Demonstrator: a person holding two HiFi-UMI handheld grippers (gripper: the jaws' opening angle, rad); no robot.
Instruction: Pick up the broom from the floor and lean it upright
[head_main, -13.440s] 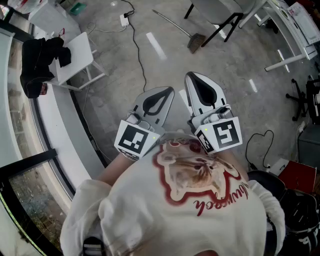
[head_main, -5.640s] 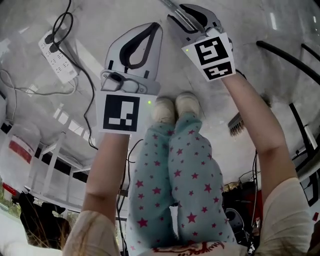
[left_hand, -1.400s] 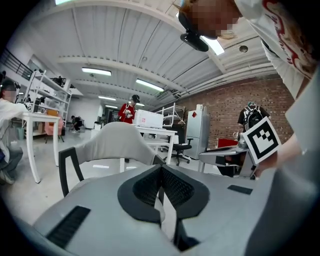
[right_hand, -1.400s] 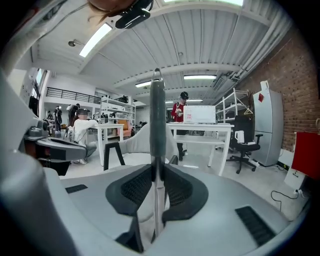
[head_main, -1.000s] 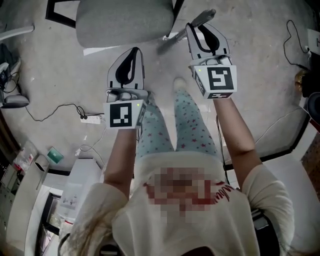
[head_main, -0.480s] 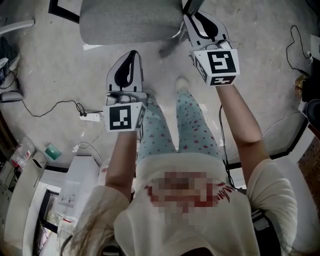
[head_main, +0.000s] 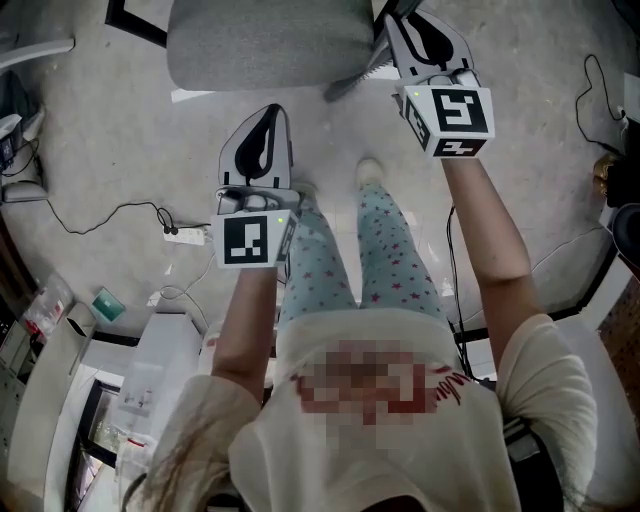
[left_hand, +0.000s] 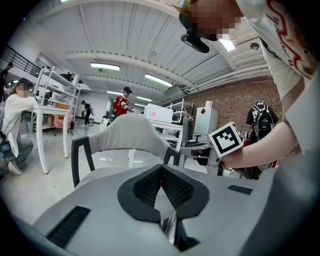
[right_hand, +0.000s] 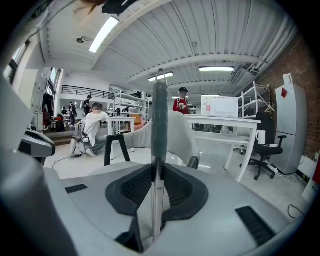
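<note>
At the far left a power strip (head_main: 187, 235) and its cable lie on the floor (head_main: 120, 140), well apart from the work. Next comes the left gripper (head_main: 268, 118), held low and forward with its jaws pressed together on nothing; it has no hand in the carrying. Ahead of it, and spreading toward the right, stands a grey chair (head_main: 265, 40), whose padded back fills the middle distance in both gripper views. To the right of that is the broom handle (head_main: 352, 78), off the floor and pinched between the narrowed jaws of the right gripper (head_main: 408, 30), which reaches further forward than the left. In the right gripper view the handle rises almost straight up through the jaws, so its long axis is already close to vertical, and the chair sits just beyond it in the direction the gripper points. The broom's brush end shows in no view, so I cannot tell whether it touches the floor. The picking up looks done; what is left, by my reading, is to tip the handle's top forward against the chair or another support, and the right gripper, being the one that holds it and the nearer to the chair, is placed to do that.
</note>
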